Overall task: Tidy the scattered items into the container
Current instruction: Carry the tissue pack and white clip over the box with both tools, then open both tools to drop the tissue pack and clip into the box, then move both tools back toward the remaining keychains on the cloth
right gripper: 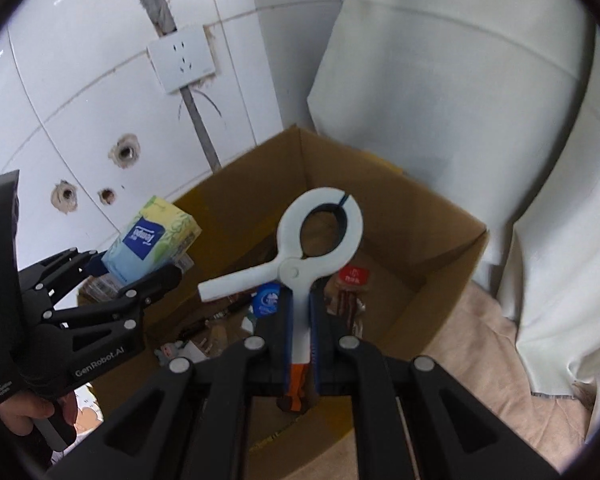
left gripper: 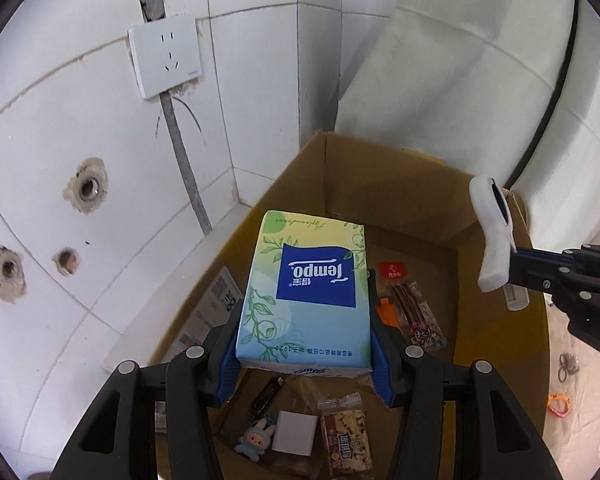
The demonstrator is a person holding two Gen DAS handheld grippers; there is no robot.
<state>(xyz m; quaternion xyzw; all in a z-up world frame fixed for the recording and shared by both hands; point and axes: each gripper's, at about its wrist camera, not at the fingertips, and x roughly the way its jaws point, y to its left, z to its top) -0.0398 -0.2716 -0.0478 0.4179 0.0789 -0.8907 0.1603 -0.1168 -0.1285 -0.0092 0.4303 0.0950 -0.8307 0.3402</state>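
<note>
A: We had the left gripper (left gripper: 304, 344) squeezing the tissue pack (left gripper: 306, 288) mid-frame over the cardboard box (left gripper: 500, 360).

B: Our right gripper (right gripper: 300, 320) pinched the white clamp (right gripper: 320, 236); we judged either might drop onto the snacks.

Tissue pack (left gripper: 306, 292) conceals much of the cardboard box (left gripper: 500, 320) floor beneath it. Snack packet (left gripper: 346, 442) below the pack is cut by the frame's bottom edge. Box label (left gripper: 216, 304) left of the pack: print illegible, partly covered.
</note>
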